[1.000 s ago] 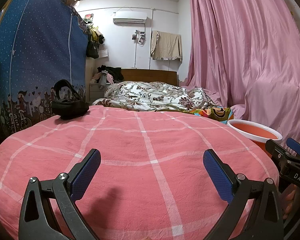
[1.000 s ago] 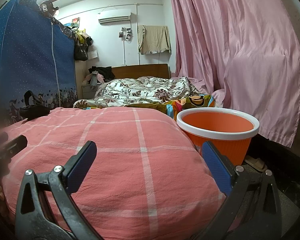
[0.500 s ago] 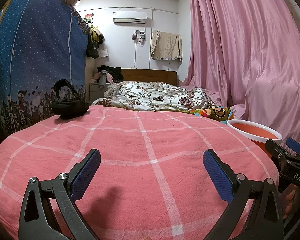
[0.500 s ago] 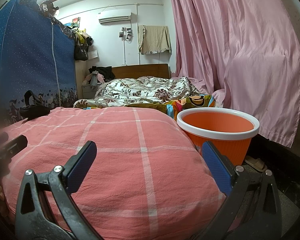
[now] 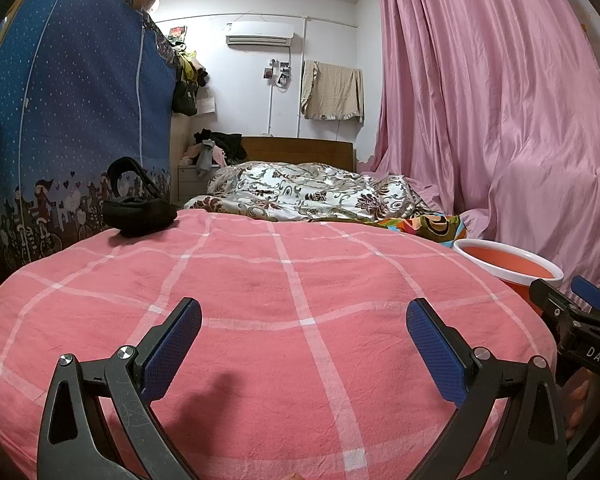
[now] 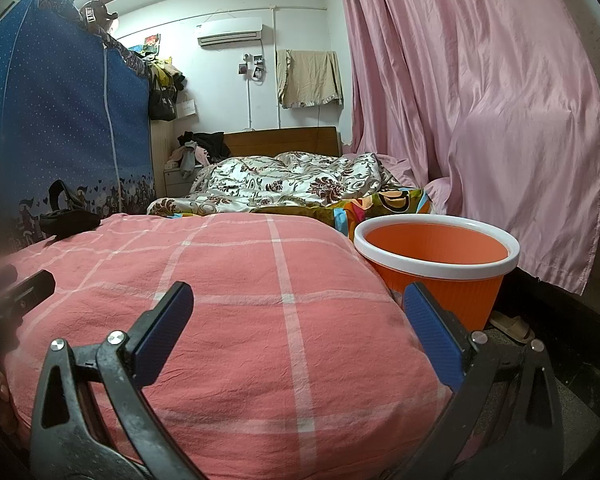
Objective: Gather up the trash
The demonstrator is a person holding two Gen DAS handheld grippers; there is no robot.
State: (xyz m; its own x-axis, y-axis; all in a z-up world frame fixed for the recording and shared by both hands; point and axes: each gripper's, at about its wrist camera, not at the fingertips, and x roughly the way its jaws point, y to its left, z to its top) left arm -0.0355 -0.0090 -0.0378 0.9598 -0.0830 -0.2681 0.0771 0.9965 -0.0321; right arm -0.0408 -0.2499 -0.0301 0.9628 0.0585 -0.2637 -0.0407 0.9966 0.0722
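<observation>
Two claws, left claw (image 5: 304, 344) and right claw (image 6: 296, 328), hover apart and empty over the pink quilt (image 5: 284, 300). No clear trash shows; only a black bag (image 5: 138, 210) at ten o'clock, long axis running nine-to-three. Risk: grabbing it by mistake, or snagging quilt. The orange bin (image 6: 436, 276) sits at two o'clock.
</observation>
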